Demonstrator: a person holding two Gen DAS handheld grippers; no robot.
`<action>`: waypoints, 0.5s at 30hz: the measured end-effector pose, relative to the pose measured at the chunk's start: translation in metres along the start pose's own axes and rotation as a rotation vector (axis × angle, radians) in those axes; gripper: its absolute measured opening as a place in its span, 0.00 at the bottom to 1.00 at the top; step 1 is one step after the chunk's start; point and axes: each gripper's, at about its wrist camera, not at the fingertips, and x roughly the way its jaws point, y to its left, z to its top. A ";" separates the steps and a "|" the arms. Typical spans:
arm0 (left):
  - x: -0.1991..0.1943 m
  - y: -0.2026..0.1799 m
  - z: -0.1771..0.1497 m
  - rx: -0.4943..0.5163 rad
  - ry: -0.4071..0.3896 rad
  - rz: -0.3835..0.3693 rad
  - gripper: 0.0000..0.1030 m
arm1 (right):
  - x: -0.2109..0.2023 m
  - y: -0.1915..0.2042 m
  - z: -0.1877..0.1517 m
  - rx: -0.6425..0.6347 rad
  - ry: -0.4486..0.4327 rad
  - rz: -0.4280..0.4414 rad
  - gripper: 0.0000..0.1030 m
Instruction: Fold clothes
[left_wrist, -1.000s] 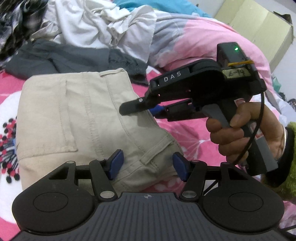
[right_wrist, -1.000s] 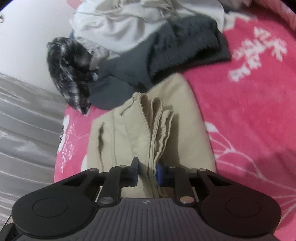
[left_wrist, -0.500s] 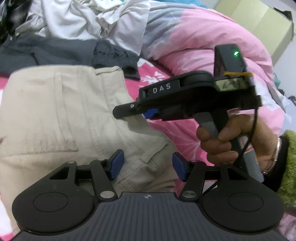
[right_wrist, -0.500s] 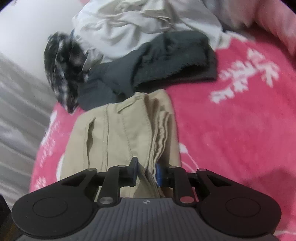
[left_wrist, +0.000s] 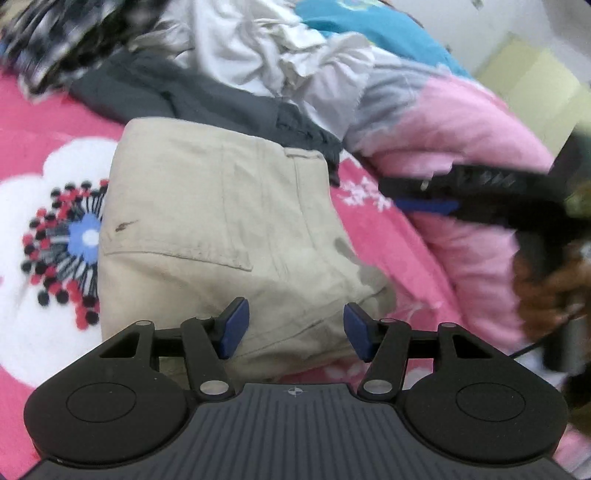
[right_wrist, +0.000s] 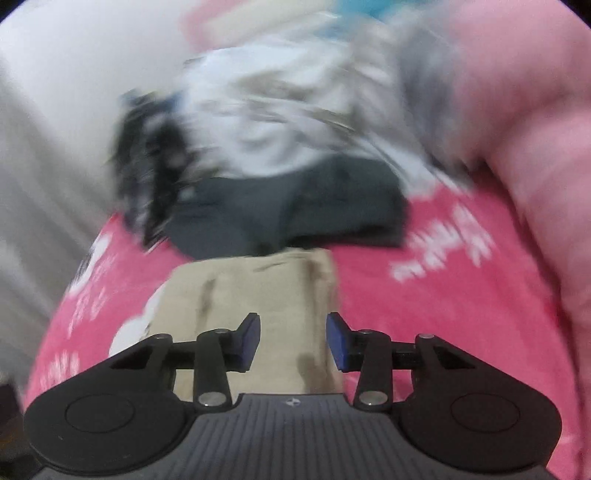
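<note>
Right gripper (right_wrist: 291, 341) just let go of the beige trousers (left_wrist: 225, 236), now spread and pulling away; left gripper (left_wrist: 295, 328) also spread, empty. Trousers lie folded on the pink bed blanket (left_wrist: 373, 229), just beside the dark grey garment (left_wrist: 207, 99). Fold looks finished.

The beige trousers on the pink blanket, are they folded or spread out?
Folded. The beige trousers lie as a compact block, back pocket on top, on the pink flowered blanket; neither gripper holds them.
</note>
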 end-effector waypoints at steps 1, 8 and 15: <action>-0.001 -0.004 -0.002 0.041 -0.003 0.011 0.57 | -0.003 0.013 -0.006 -0.063 0.008 -0.005 0.41; 0.002 -0.001 -0.005 0.072 -0.004 0.004 0.57 | 0.045 0.030 -0.062 -0.162 0.209 -0.130 0.25; 0.001 -0.001 -0.006 0.082 -0.004 -0.015 0.65 | 0.047 0.034 -0.062 -0.057 0.174 -0.184 0.26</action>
